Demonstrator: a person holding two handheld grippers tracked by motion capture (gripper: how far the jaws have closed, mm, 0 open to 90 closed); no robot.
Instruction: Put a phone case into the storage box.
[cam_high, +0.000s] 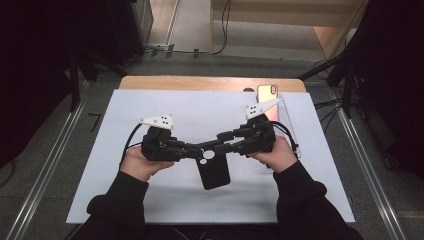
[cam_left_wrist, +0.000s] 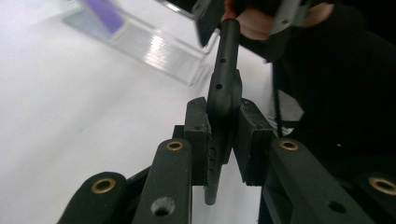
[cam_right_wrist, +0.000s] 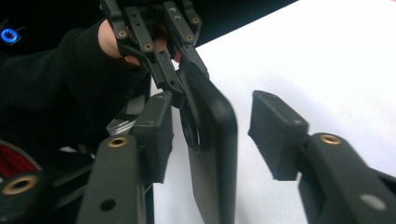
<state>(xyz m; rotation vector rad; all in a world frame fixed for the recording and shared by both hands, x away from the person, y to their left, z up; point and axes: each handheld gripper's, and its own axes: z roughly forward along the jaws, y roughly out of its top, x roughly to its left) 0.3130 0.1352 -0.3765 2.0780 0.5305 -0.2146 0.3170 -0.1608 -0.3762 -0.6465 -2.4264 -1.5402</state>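
Two grippers at work: one black phone case is held up between them over the white tabletop (cam_high: 150, 200).
Tabletop: a phone (cam_high: 267, 102) lies at the far right edge beside a clear box (cam_left_wrist: 154, 51); it is not yet fitted with anything.
Phone case (cam_high: 214, 170): it is lifted clear of the sheet, hanging edge-on, near the middle front.
Left gripper (cam_high: 196, 151): its pads are clamped on the case's top edge.
Right gripper (cam_high: 219, 142): its jaws stand apart around the case's corner, one pad well clear, so no grip is seen.
Progress: the case is judged picked up; bringing it to the phone is left.
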